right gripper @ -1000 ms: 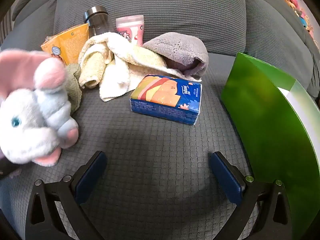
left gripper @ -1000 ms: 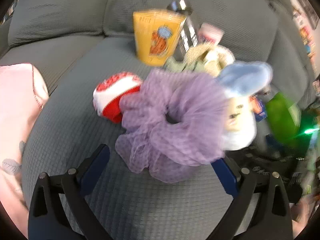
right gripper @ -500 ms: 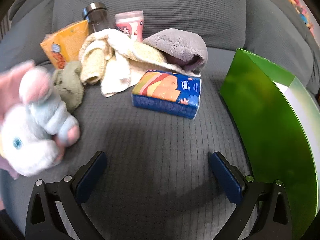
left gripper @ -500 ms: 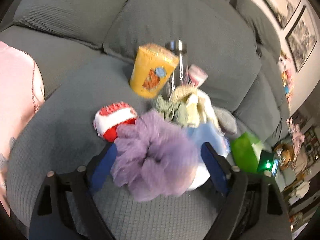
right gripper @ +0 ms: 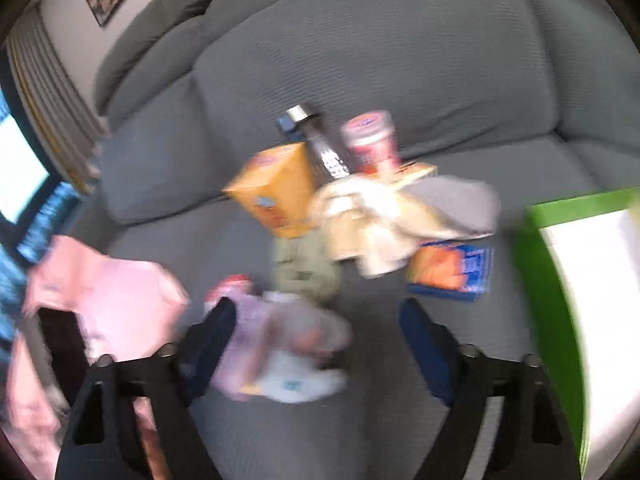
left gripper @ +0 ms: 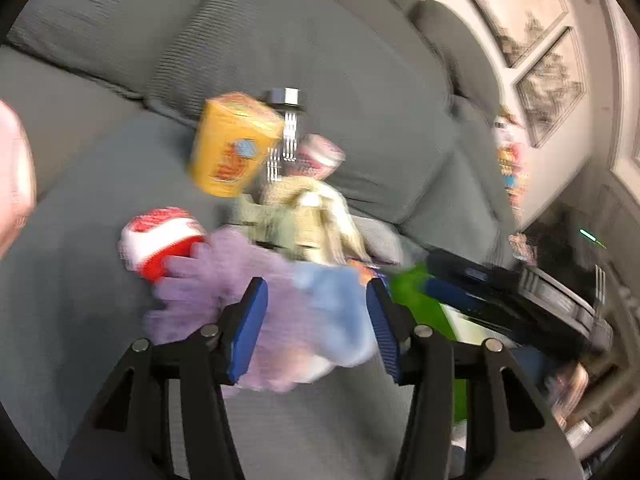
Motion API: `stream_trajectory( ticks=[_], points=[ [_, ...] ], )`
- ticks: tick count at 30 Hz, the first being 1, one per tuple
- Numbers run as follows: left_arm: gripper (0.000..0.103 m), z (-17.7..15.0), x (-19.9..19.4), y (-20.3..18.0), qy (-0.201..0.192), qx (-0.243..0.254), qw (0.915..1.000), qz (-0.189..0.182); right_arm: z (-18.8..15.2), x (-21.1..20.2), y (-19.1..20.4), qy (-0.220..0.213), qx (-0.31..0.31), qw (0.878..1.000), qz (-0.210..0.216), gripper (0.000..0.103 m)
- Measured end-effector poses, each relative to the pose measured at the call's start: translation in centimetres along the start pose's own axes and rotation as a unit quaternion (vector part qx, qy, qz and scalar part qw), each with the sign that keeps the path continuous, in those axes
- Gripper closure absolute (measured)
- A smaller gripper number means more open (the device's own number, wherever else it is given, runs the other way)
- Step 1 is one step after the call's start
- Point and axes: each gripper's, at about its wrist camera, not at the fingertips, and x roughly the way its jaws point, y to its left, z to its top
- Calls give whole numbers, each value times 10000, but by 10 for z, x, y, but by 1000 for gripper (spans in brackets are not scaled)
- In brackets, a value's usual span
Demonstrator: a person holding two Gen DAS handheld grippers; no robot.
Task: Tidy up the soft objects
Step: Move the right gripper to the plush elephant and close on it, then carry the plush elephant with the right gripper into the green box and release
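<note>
The picture is blurred. My left gripper (left gripper: 314,320) is closing on a purple mesh scrunchie (left gripper: 192,276) and the blue ear of a white plush toy (left gripper: 336,304). Both fill the gap, and the blue pads press against them. A red and white knit piece (left gripper: 160,236) lies just behind, to the left. In the right wrist view the scrunchie (right gripper: 248,328) and plush (right gripper: 296,380) lie on the grey sofa seat beyond my right gripper (right gripper: 316,344). Its jaws are closing, with nothing touching the pads.
At the back of the seat stand an orange carton (right gripper: 276,196), a metal bottle (right gripper: 320,144) and a pink cup (right gripper: 372,140). Cream towels (right gripper: 360,220), a grey towel (right gripper: 460,204) and a tissue pack (right gripper: 452,268) lie nearby. A green box (right gripper: 560,280) stands right, pink fabric (right gripper: 108,292) left.
The left jaws have narrowed onto the scrunchie and plush, and the view has tipped up. The right gripper has risen and tilted up, its jaws narrower, with the plush now low between its fingers.
</note>
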Motion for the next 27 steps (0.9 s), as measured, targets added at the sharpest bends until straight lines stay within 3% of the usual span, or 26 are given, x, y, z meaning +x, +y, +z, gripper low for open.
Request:
stream_trajectory(
  ticks=[3, 8, 11, 12, 13, 14, 17, 24, 27],
  points=[
    [55, -5, 6, -7, 277, 151, 9988, -387, -2, 19, 3, 114, 61, 9999, 10, 41],
    [55, -15, 21, -25, 581, 767, 9953, -103, -12, 50, -4, 564, 341, 9968, 459, 41],
    [55, -19, 30, -25, 778, 820, 9936, 37, -17, 65, -9, 725, 465, 9945, 590, 41],
    [55, -20, 33, -23, 825, 810, 9932, 121, -18, 68, -12, 764, 547, 9936, 625, 48],
    [55, -20, 34, -20, 856, 793, 9930, 198, -20, 72, -14, 731, 594, 9937, 606, 64],
    [55, -20, 35, -17, 873, 747, 9929, 301, -21, 73, -13, 710, 548, 9944, 562, 69],
    [55, -18, 37, -7, 907, 564, 9928, 535, -22, 66, -10, 622, 465, 9956, 519, 73],
    [45, -20, 39, 5, 1078, 284, 9919, 611, -21, 24, 0, 355, 58, 9993, 92, 74],
    [46, -23, 41, 6, 1058, 334, 9892, 953, -21, 5, -3, 214, -35, 9997, -107, 74]
  ],
)
